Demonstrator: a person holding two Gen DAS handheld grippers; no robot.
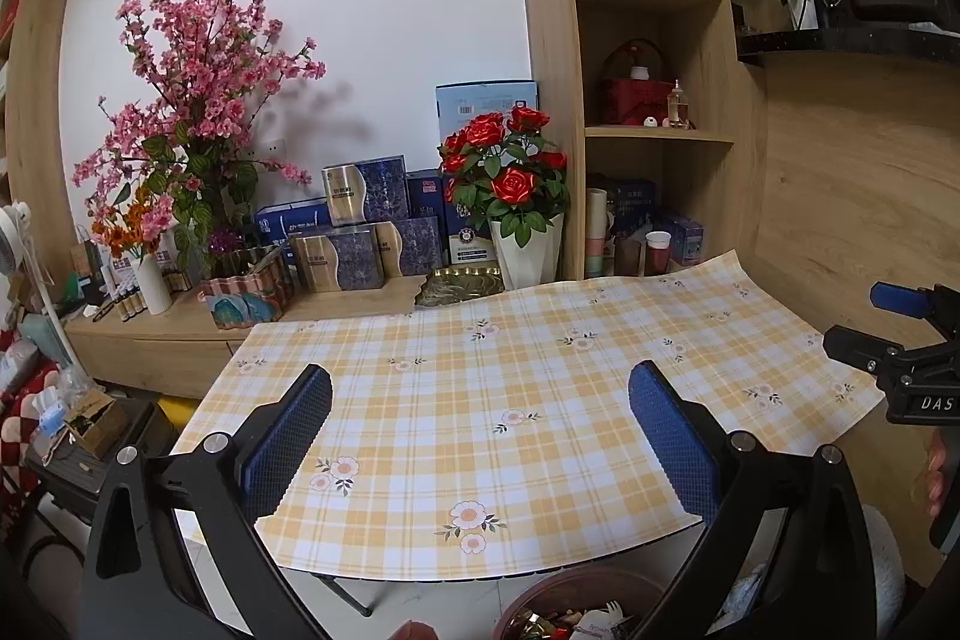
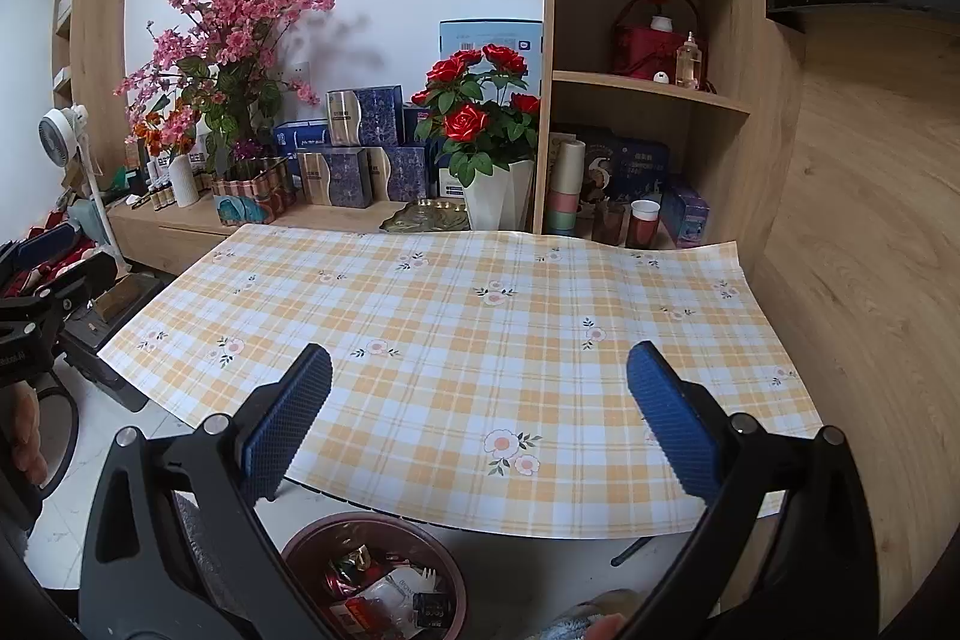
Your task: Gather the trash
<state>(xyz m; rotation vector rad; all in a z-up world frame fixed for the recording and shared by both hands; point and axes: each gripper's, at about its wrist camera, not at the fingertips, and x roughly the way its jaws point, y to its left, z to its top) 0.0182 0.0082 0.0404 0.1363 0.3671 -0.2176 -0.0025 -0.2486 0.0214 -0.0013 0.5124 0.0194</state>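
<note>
Below the near edge of the table (image 2: 600,340), on the floor, sits the bin (image 2: 300,550), a dark-red round tub w/ trash (image 2: 384,592) inside: wrappers, a white plastic fork, a small dark pack. Table top, under its yellow plaid cloth, shows no loose litter in either view.

Left gripper (image 1: 480,436): fingers apart, nothing between the blue pads. Right gripper (image 2: 480,430): same, spread wide and empty. Both hover over the near half of the cloth, pointing toward the shelf unit (image 2: 648,88) at the back.

Judgement: collection looks done or nearly so. To do the step well:
- Sweep each wrist cam across the cloth edges and the floor beside the bin before stopping; litter there would be out of frame.
- Keep fingers apart until a piece sits squarely between the pads.
- Release directly over the bin mouth, low, so light wrappers don't drift out.
- Stay clear of the rose pot (image 2: 498,196) and the boxes behind it; those are decor, not trash.

Hard to make out:
- Bin is cut by the bottom frame edge in both views; fill level unclear.
- Floor under the table is hidden.
- Fisheye bends the table's far edge.
- Some bin contents can't be identified.
</note>
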